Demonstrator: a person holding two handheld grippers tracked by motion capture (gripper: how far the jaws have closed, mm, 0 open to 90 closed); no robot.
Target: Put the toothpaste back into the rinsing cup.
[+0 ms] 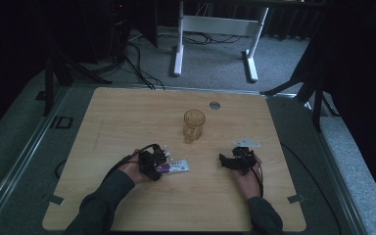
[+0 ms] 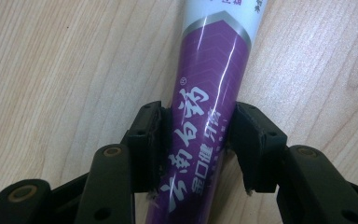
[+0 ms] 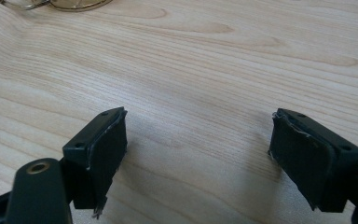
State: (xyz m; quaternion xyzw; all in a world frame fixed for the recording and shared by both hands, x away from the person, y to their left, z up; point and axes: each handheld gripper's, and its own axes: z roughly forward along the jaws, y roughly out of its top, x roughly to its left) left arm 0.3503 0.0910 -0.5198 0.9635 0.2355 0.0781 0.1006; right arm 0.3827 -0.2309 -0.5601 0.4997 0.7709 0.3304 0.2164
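Now the toothpaste tube (image 2: 205,107) lies flat between the left tool's (image 2: 198,144) open jaws.

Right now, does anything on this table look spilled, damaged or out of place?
Nothing spilled. The amber glass stands upright, the purple toothpaste tube lies flat between the left tongs. One small oddity: the right tongs show frayed, chipped pad edges.
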